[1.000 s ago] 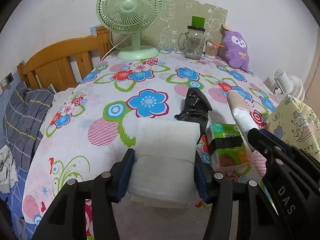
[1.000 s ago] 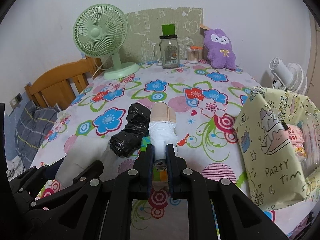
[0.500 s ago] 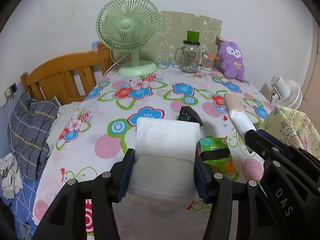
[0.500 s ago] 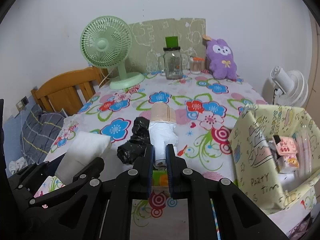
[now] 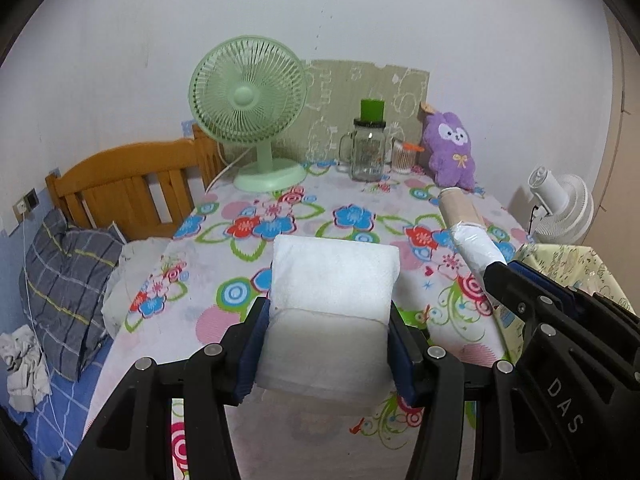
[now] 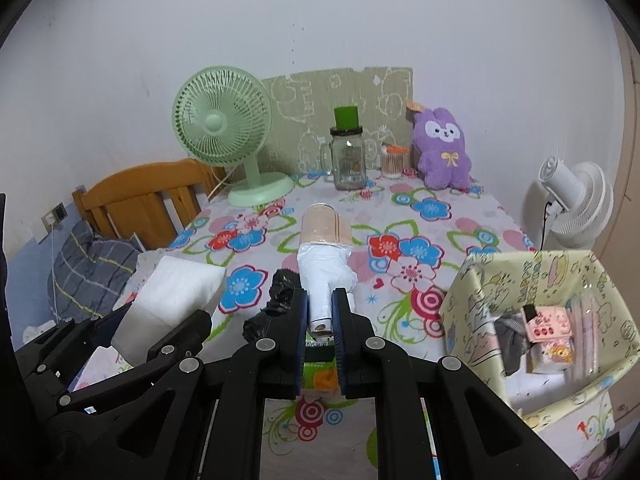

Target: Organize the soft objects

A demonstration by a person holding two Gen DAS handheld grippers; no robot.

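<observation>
My left gripper (image 5: 326,320) is shut on a white foam block (image 5: 332,280) and holds it above the flowered table. The block also shows in the right wrist view (image 6: 172,300). My right gripper (image 6: 320,308) is shut on a white and beige roll (image 6: 324,256), held above the table; the roll shows in the left wrist view (image 5: 468,228) too. Under the right gripper lie a black plastic bag (image 6: 276,304) and a green tissue pack (image 6: 318,364). A yellow paper box (image 6: 480,292) at the right holds several small items.
At the back of the table stand a green fan (image 5: 248,112), a glass jar with a green lid (image 5: 368,148), a small cup of swabs (image 5: 402,156) and a purple plush (image 5: 452,148). A wooden bed frame (image 5: 128,184) is at the left, a white fan (image 6: 576,204) at the right.
Both grippers have risen and pulled back from the table with their loads. The black bag and tissue pack have dropped out of the left wrist view behind the foam block.
</observation>
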